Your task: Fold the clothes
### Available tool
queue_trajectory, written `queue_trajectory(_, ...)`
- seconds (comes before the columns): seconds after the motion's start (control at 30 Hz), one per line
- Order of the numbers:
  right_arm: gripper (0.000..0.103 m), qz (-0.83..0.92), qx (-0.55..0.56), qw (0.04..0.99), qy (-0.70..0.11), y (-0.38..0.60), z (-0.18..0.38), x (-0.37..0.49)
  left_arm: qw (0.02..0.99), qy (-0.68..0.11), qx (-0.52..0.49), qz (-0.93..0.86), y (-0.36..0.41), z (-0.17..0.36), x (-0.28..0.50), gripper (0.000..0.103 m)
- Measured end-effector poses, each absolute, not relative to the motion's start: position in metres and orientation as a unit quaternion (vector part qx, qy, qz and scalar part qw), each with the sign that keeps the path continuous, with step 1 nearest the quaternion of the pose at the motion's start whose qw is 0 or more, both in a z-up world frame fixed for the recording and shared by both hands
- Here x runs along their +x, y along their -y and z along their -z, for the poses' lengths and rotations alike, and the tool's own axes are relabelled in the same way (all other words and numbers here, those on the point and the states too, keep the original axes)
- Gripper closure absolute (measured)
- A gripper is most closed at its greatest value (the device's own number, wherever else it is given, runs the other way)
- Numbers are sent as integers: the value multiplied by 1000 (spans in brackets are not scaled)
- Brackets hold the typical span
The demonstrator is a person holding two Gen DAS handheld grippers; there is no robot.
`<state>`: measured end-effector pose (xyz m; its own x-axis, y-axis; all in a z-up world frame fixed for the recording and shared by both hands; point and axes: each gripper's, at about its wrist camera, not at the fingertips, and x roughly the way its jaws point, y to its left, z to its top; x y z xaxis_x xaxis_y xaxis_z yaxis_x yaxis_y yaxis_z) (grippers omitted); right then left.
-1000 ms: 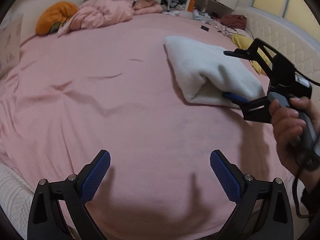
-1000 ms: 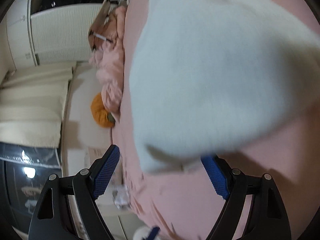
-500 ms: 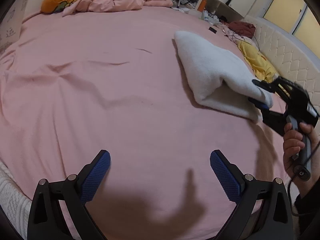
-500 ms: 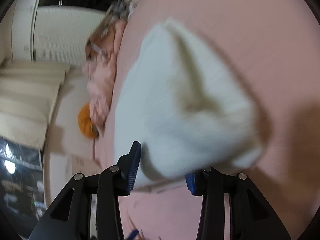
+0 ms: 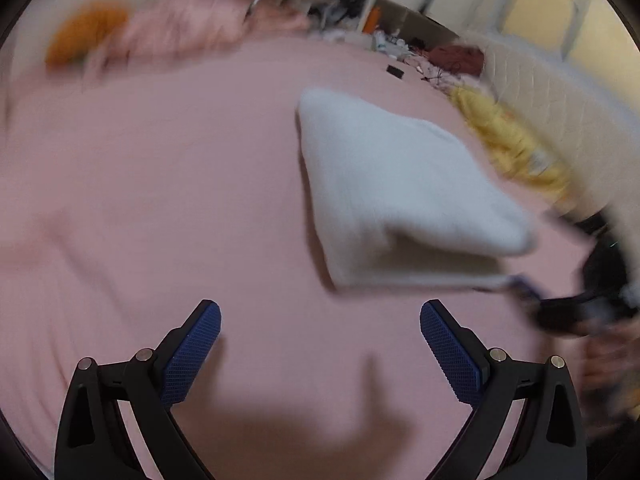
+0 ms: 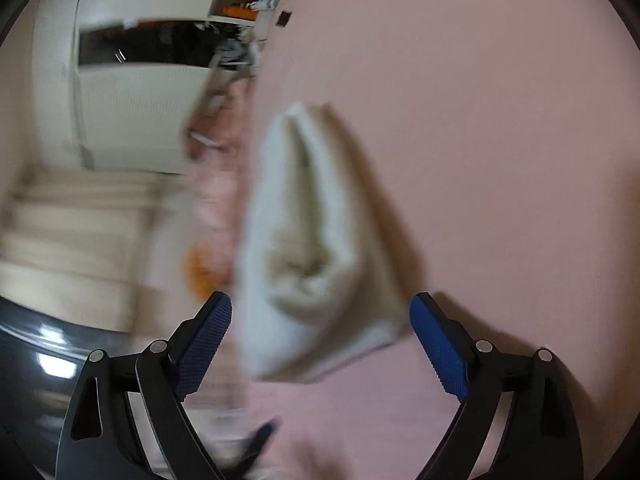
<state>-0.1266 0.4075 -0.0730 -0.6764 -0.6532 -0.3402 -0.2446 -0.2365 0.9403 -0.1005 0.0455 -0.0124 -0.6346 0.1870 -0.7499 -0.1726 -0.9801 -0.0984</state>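
Both views are blurry, but the picture is readable. The white garment (image 5: 396, 188) lies folded into a thick bundle on the pink bed (image 5: 160, 184), over toward the right side. The right gripper (image 6: 320, 336) sits just at its near end, fingers spread wide with the bundle's edge between them, not pinched. The left gripper (image 5: 320, 344) hovers over bare sheet near the garment, fingers wide apart, holding nothing. A yellow cloth (image 5: 516, 144) lies beyond, near the bed's edge. My read: the fold looks about done, and this is the tidy-up or release step. Next move likely calls for squaring the bundle or reaching for another piece, probably that yellow one.
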Motion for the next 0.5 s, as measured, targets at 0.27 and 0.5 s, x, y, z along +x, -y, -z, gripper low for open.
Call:
queue_trajectory(0.27,12,613,369,221,663,-406,94,-145,99,-123,-392,-906,-105,24,-142,25)
queue_trajectory(0.5,12,575,372,257,682,-396,102,-155,78,-121,-389,-910,-110,36,-156,55)
